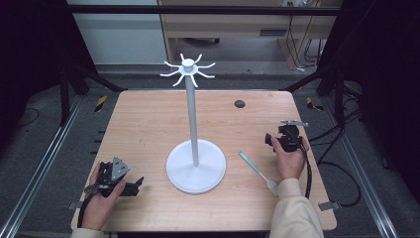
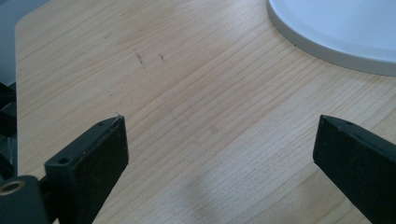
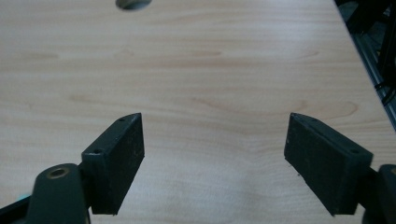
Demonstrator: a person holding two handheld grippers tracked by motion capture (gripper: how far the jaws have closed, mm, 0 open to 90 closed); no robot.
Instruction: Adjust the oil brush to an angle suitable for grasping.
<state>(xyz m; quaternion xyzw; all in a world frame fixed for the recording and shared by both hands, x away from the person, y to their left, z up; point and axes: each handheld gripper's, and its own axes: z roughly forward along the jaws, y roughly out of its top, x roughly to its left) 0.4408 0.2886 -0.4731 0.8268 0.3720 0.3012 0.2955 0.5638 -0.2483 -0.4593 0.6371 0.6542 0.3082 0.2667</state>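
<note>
Both grippers, left [image 1: 132, 185] and right [image 1: 271, 140], gape wide and empty. The fork [image 1: 258, 172] lies flat on the worktop [image 1: 148, 124] beside the stand [image 1: 195, 166]. I'd expect it to skid under a shallow pinch.

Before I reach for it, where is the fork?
In the high view the fork lies flat on the table, between the white stand's base and the person's right hand.

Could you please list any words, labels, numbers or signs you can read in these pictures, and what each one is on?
None: no readable text anywhere.
The stand, fork and table carry no print.
The yellow-and-black stripes on the floor are a marking without words.
</note>
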